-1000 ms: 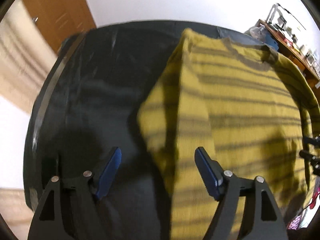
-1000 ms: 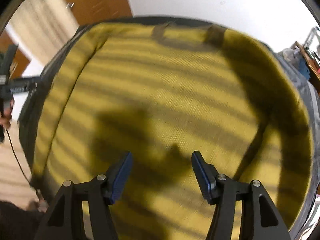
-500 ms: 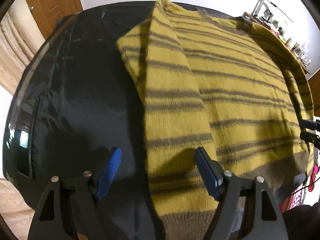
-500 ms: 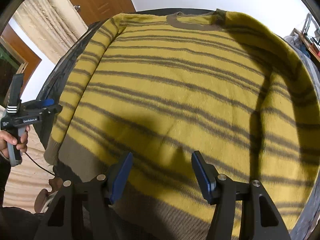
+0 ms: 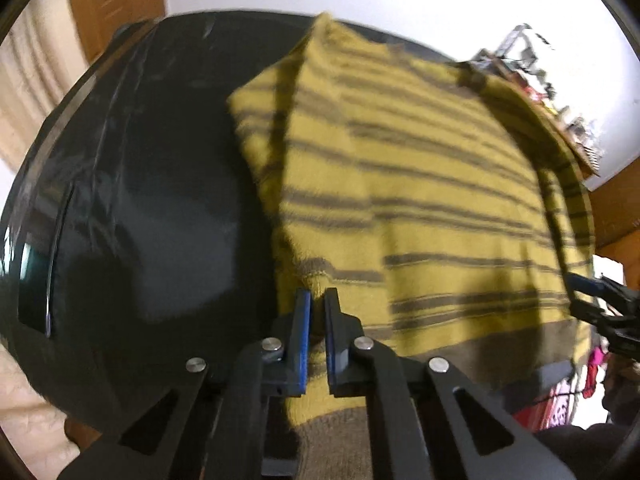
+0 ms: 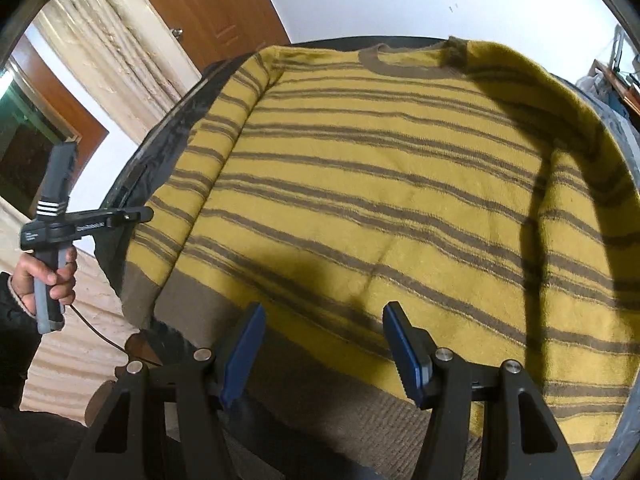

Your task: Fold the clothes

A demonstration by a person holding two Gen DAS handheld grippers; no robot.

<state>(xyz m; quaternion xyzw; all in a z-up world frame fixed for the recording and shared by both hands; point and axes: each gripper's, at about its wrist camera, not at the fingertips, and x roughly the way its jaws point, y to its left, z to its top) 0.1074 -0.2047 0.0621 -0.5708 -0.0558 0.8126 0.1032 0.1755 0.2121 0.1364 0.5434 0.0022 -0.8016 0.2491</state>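
A yellow sweater with brown stripes (image 6: 380,184) lies flat on a dark round table (image 5: 152,184), neck at the far side, brown hem near me. Its left sleeve is folded in along the body. My left gripper (image 5: 316,300) is shut on a raised pinch of the sweater's fabric (image 5: 320,276) at the left edge near the hem. It also shows in the right wrist view (image 6: 136,214). My right gripper (image 6: 324,320) is open and empty, just above the brown hem (image 6: 304,360). It also shows in the left wrist view (image 5: 576,292).
The table's left half (image 5: 120,240) is bare dark surface. A wooden door (image 6: 208,4) and a curtain (image 6: 104,60) stand behind it. Cluttered shelves (image 5: 560,92) are at the far right. The floor (image 6: 80,344) lies below the near edge.
My left gripper has closed, pinching the sweater's left edge near the hem and lifting a small fold. The right gripper has drawn back slightly toward the hem and stays open.
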